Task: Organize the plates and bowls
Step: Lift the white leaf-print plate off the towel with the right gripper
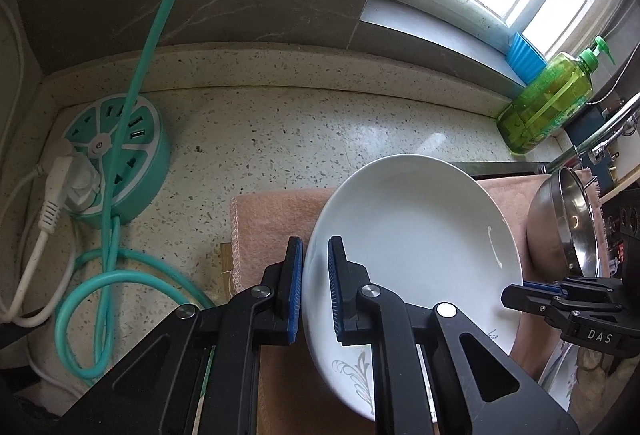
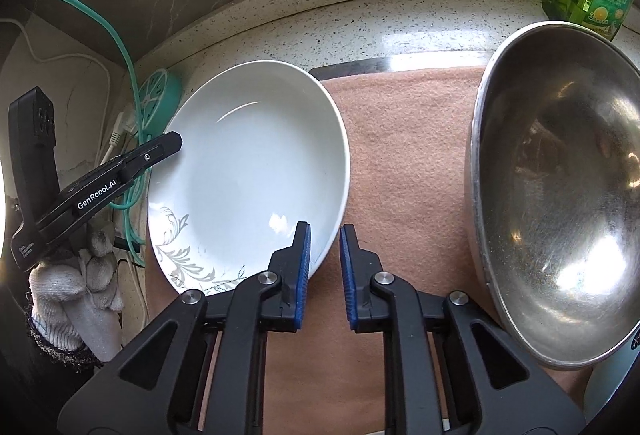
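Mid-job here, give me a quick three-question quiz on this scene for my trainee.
1. True or false: the steel bowl is stacked on the white plate.
2. What lies under the plate? A) pink cloth B) wire rack C) sink basin
3. Which have the plate's rim between their pads: the left tongs, the right tongs, or both?

Key: 1 false, the bowl is beside the plate. 2 A. 3 both.
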{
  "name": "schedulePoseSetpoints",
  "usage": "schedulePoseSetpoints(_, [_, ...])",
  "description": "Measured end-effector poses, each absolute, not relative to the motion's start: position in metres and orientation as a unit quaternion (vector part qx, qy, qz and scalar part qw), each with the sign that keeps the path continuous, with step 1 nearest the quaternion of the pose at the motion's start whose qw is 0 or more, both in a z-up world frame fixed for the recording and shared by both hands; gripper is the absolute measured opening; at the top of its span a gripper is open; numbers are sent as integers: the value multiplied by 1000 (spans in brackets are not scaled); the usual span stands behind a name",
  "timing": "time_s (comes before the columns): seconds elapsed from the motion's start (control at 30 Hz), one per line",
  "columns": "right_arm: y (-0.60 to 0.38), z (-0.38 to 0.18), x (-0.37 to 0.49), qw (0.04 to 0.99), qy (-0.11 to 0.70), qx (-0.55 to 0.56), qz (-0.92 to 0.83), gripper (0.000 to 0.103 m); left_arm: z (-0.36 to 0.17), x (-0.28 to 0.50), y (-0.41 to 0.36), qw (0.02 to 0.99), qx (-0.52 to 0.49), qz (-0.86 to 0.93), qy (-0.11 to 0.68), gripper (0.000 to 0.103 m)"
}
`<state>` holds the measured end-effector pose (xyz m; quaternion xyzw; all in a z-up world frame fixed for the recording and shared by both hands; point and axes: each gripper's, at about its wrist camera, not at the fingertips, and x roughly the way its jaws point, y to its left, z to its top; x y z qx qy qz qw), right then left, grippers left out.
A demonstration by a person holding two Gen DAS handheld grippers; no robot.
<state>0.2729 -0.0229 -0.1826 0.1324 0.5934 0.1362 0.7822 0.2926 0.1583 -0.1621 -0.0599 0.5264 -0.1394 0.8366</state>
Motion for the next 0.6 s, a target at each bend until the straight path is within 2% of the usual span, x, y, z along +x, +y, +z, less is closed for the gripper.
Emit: schedulePoseSetpoints(0.6, [-18,-184,263,775,600,131,149,11,-156,282,160,839,-64,-132,524,11])
